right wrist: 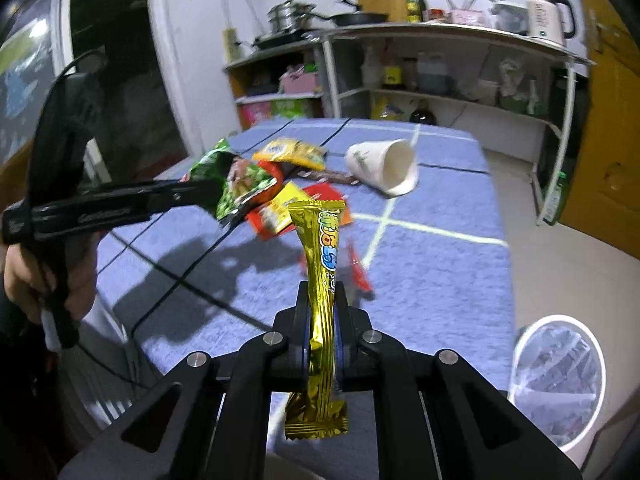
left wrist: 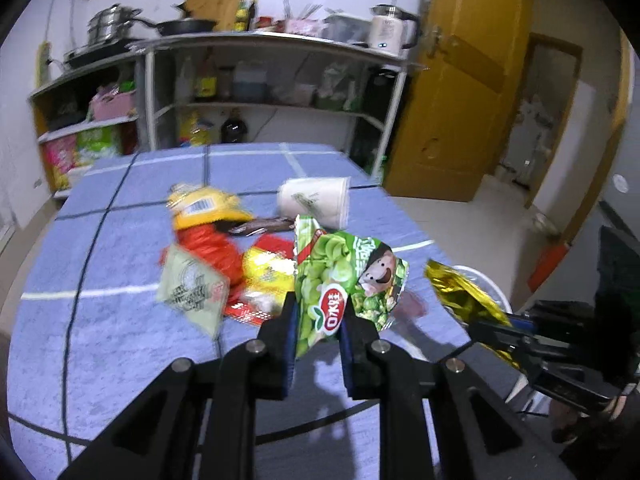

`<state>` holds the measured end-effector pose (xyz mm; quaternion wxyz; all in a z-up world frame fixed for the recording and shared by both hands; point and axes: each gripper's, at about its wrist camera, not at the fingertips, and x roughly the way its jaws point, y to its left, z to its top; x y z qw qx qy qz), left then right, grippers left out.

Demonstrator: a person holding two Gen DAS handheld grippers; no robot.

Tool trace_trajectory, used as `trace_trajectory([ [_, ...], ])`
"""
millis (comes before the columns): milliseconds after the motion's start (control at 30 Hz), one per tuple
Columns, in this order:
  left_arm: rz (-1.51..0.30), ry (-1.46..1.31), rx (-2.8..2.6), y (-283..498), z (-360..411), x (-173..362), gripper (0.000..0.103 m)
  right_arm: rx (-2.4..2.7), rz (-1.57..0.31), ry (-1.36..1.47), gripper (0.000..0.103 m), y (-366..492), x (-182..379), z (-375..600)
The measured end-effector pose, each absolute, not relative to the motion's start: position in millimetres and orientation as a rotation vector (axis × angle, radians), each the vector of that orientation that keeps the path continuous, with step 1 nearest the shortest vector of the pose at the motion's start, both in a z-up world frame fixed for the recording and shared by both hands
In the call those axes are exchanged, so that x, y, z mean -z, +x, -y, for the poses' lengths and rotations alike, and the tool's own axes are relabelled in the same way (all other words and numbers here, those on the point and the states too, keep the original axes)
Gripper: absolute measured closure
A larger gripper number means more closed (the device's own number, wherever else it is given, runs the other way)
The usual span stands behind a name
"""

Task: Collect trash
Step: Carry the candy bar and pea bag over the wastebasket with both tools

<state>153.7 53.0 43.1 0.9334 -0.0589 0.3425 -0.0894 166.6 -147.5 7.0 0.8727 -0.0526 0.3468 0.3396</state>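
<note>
Green snack bag (left wrist: 340, 280) is pinched in the left gripper (left wrist: 320, 312), lifted above the blue tablecloth (left wrist: 120, 320). Gold wrapper (right wrist: 324, 280) is clamped upright in the right gripper (right wrist: 322, 300), with the white bin (right wrist: 560, 380) on the floor beside the table.

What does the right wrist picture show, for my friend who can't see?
The right gripper pinches a gold snack wrapper above a blue tablecloth. Nearby, the left gripper holds a green snack bag; a white bin sits below right.
</note>
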Motion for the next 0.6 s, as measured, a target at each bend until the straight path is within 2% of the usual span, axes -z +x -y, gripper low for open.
trace_trajectory([
  [267, -0.715, -0.059, 0.363, 186.3, 35.7, -41.0, 0.084, -0.489, -0.695, 0.018, 0.094, 177.2, -13.3, 221.7],
  [600, -0.804, 0.011, 0.543, 246.7, 154.2, -13.9, 0.084, -0.122, -0.764, 0.184, 0.094, 204.8, 17.1, 334.6],
])
